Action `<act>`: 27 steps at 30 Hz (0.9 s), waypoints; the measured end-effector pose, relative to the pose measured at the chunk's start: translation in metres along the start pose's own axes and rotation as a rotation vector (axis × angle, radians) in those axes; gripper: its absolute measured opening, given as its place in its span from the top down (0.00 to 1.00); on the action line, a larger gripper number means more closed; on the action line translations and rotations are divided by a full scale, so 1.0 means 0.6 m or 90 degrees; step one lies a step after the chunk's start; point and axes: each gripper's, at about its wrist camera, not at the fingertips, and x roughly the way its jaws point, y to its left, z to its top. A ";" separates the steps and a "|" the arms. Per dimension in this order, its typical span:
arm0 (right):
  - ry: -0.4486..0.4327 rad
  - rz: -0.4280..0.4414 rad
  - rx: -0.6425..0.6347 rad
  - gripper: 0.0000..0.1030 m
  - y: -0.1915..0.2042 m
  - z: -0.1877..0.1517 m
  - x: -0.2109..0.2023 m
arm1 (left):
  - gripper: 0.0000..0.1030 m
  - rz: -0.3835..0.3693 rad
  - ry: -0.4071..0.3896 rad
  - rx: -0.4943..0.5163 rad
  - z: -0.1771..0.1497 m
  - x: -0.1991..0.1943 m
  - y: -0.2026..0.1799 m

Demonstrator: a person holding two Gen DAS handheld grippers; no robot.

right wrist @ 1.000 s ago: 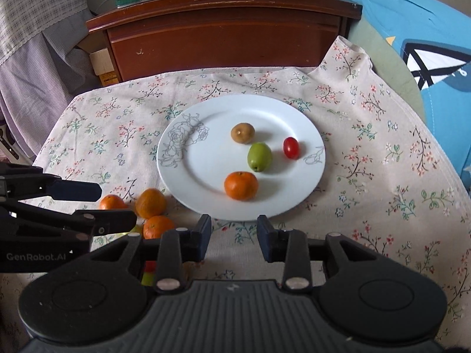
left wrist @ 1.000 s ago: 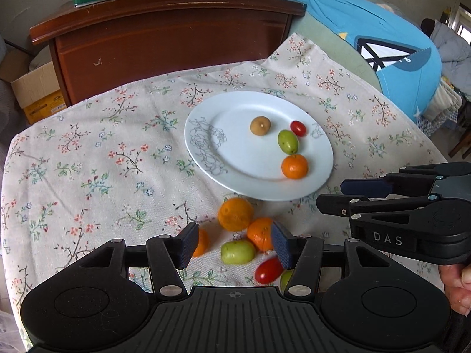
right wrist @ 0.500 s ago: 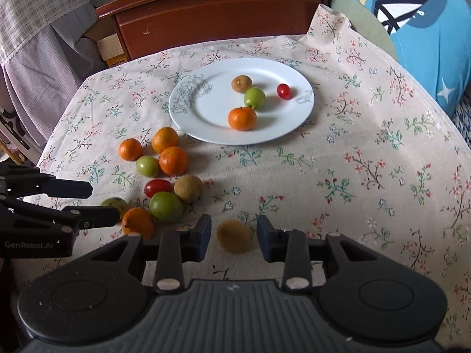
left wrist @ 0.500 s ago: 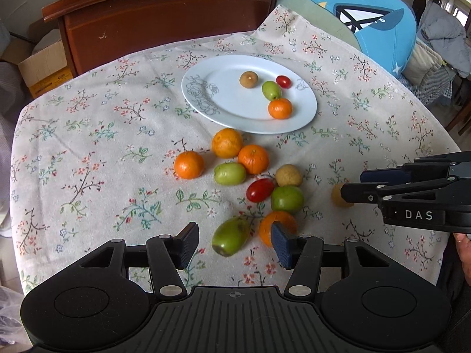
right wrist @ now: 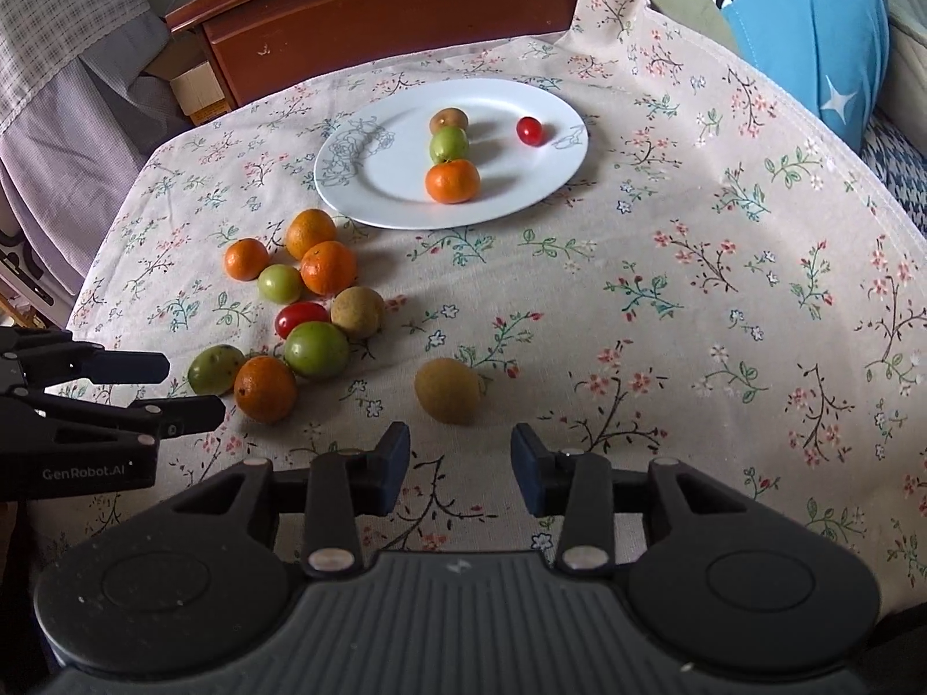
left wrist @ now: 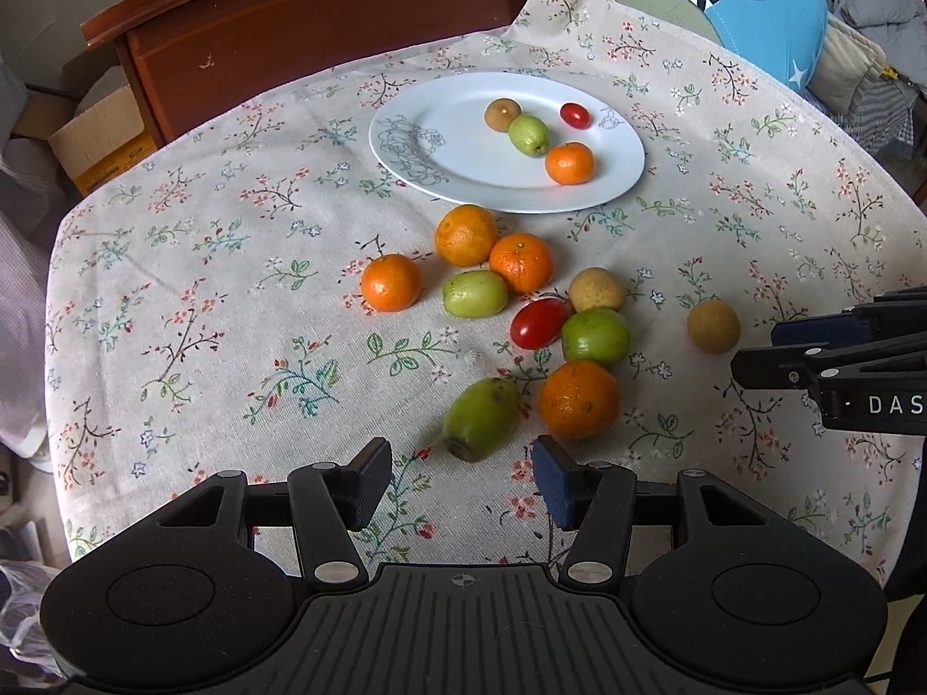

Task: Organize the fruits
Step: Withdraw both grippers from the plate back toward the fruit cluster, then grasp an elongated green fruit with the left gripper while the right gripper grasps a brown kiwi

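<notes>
A white plate (left wrist: 405, 139) (right wrist: 371, 174) at the back of the floral cloth holds a brown fruit, a green fruit, a cherry tomato and a small orange (left wrist: 569, 163). Several loose oranges, green fruits, a red tomato (left wrist: 539, 322) and brown fruits lie in front of it. My left gripper (left wrist: 460, 480) is open and empty, just short of an oblong green fruit (left wrist: 481, 417) and an orange (left wrist: 578, 399). My right gripper (right wrist: 460, 469) hovers just behind a lone brown fruit (right wrist: 449, 391). Its jaws are opening with nothing between them.
A dark wooden cabinet (left wrist: 324, 29) stands behind the table, with a cardboard box (left wrist: 98, 139) on its left. A blue cushion (left wrist: 753, 6) lies at the back right. The tablecloth drops off at the left and near edges.
Both grippers drew back from the plate toward the near edge, bringing the loose fruit into view. The right jaws have widened a little behind the brown fruit.
</notes>
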 end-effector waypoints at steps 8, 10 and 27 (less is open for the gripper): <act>-0.011 0.003 -0.004 0.62 0.006 0.005 0.014 | 0.50 0.011 -0.001 0.015 0.004 0.015 -0.007; -0.010 0.001 0.000 0.62 0.006 0.007 0.018 | 0.50 0.012 -0.001 0.014 0.005 0.018 -0.006; -0.012 0.022 0.013 0.77 0.005 0.011 0.030 | 0.73 -0.022 -0.011 0.000 0.009 0.024 -0.003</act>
